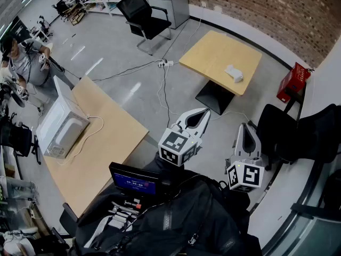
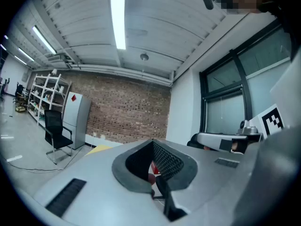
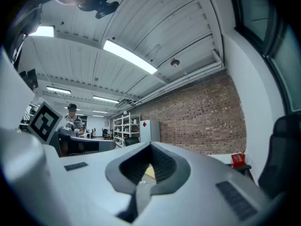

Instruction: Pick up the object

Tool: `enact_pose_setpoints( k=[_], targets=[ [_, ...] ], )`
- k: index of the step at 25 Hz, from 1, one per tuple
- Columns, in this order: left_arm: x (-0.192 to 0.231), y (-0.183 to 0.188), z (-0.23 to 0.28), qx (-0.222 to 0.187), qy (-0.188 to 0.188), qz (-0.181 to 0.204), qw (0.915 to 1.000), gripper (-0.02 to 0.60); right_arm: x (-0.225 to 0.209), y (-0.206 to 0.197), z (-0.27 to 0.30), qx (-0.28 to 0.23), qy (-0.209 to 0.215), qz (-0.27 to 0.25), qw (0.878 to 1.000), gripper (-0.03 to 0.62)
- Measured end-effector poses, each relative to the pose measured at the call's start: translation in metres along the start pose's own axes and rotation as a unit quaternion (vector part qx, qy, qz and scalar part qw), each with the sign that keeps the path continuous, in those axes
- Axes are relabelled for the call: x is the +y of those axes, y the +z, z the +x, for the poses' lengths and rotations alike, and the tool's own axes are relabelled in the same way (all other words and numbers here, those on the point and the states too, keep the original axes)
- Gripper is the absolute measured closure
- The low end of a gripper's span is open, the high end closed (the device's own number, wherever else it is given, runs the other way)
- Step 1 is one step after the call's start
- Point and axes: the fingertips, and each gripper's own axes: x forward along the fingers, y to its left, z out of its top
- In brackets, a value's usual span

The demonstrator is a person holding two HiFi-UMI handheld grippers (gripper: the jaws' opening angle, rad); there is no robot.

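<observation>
At the left a white microwave (image 1: 61, 127) sits on a long wooden table (image 1: 112, 137), with a small dark screen (image 1: 135, 181) at its near end. The left gripper (image 1: 206, 111) and the right gripper (image 1: 246, 126) hang level over grey floor, each with fingers pressed together on nothing. Beyond them, past a trailing cable (image 1: 162, 97), the white object (image 1: 234, 73) lies on the far small table (image 1: 213, 55), well apart from both. A red crate (image 1: 293, 82) and a black chair (image 1: 282, 132) stand at the right.
</observation>
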Motion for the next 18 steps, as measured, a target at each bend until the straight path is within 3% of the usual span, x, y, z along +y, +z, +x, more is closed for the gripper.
enact_pose_setpoints(
  k=[18],
  targets=[
    [-0.027, -0.018, 0.018, 0.015, 0.002, 0.003, 0.9999, 0.581, -0.028, -0.019, -0.014, 0.014, -0.004, 0.018, 1.0, 0.592]
  ],
)
